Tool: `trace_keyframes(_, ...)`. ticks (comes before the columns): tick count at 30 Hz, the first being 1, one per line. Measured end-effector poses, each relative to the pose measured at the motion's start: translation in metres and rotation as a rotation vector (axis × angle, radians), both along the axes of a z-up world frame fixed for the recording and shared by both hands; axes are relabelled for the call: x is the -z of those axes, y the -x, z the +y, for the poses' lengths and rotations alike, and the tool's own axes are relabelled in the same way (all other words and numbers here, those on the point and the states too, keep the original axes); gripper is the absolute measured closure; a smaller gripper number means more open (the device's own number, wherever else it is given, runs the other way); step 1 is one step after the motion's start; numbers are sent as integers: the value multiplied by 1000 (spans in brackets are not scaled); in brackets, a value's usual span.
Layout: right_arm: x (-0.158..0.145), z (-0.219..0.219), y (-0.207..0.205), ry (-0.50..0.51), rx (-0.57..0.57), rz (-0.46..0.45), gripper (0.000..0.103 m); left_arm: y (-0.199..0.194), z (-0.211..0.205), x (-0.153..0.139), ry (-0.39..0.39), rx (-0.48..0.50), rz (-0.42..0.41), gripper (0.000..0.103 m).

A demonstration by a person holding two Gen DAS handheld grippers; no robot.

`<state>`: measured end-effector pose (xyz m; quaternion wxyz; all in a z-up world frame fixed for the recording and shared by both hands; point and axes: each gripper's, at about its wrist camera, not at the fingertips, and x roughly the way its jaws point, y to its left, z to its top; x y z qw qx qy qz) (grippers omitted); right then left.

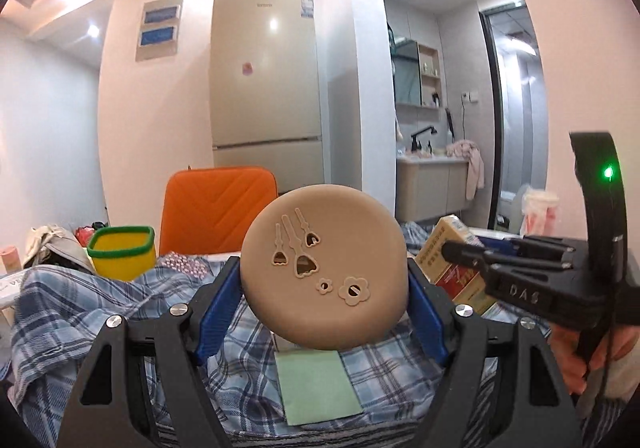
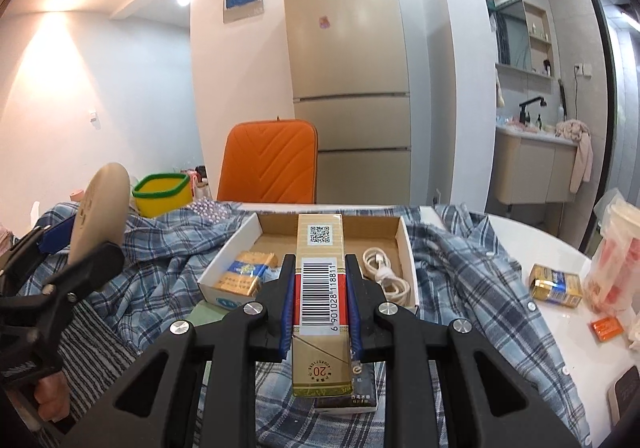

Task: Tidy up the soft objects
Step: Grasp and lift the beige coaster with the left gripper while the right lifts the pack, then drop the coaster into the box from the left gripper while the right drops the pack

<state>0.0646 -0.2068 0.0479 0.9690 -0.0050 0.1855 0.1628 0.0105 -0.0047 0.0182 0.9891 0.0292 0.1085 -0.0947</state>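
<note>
My left gripper (image 1: 324, 280) is shut on a round tan silicone pad (image 1: 324, 268) with flower cut-outs, held up above the blue plaid cloth (image 1: 100, 308); the pad also shows edge-on in the right wrist view (image 2: 102, 216). My right gripper (image 2: 318, 280) is shut on a long gold and red carton (image 2: 320, 288) with a barcode, held over an open cardboard box (image 2: 406, 244). The right gripper appears in the left wrist view (image 1: 472, 252) at the right. A green cloth square (image 1: 316, 388) lies under the pad.
The box holds a yellow-blue pack (image 2: 244, 276) and a white cable (image 2: 386, 276). A yellow tub with a green rim (image 1: 122, 252) and an orange case (image 1: 216, 208) stand behind. A small gold pack (image 2: 556, 284) and plastic bag (image 2: 612, 260) lie at the right on the white table (image 2: 520, 236).
</note>
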Motion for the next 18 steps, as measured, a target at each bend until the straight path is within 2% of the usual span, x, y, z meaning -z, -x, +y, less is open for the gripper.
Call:
trace_keyframes(9,-42,-9,17,-18,42,-152,80,8,-4,-36,41,-18,-88,27)
trace_keyframes(13,-66,-8,16,-12,48,-206,80,-2,-11,-57,12,-40,-103,27)
trace_keyframes(18,-100,-5,9,-17,68,-284,80,-19,-16,-75,35,-57,-116,27)
